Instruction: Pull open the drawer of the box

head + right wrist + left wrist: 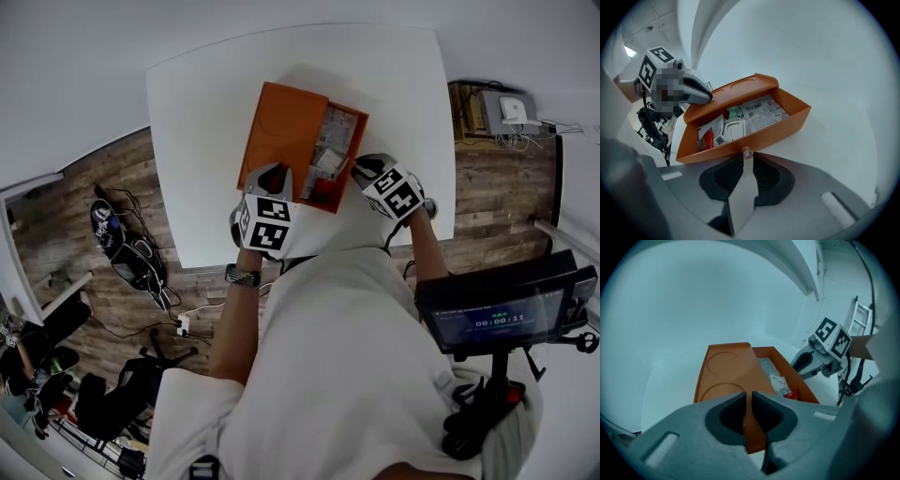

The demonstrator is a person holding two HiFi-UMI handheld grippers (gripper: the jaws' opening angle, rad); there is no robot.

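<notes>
Sitting on a white tabletop (206, 112), an orange box (286, 131) lies flat with its drawer (776, 132) slid out sideways toward the person's right. It is out far enough to show what is inside: printed paper packets (761, 112) and a small red sachet (707, 139). The left tongs (751, 397) are pressed together on the near end of the box's orange shell, with a strip of orange pinched between the grey pads. The right tongs (746, 158) are closed on a small clear knob (746, 151) at the middle of the drawer's long front wall. The pull looks well along, with much of the drawer already clear of the shell. To do this step well, the left grip should pin the shell flat against the tabletop so the whole box does not slide. The right grip should draw the knob straight along the drawer's own line of travel, level with the tabletop, without lifting or twisting. The knob is tiny and probably slips out easily, so a slow, even pull suits it best. Easing off before the drawer leaves the shell altogether should stop it dropping free and scattering the packets.
</notes>
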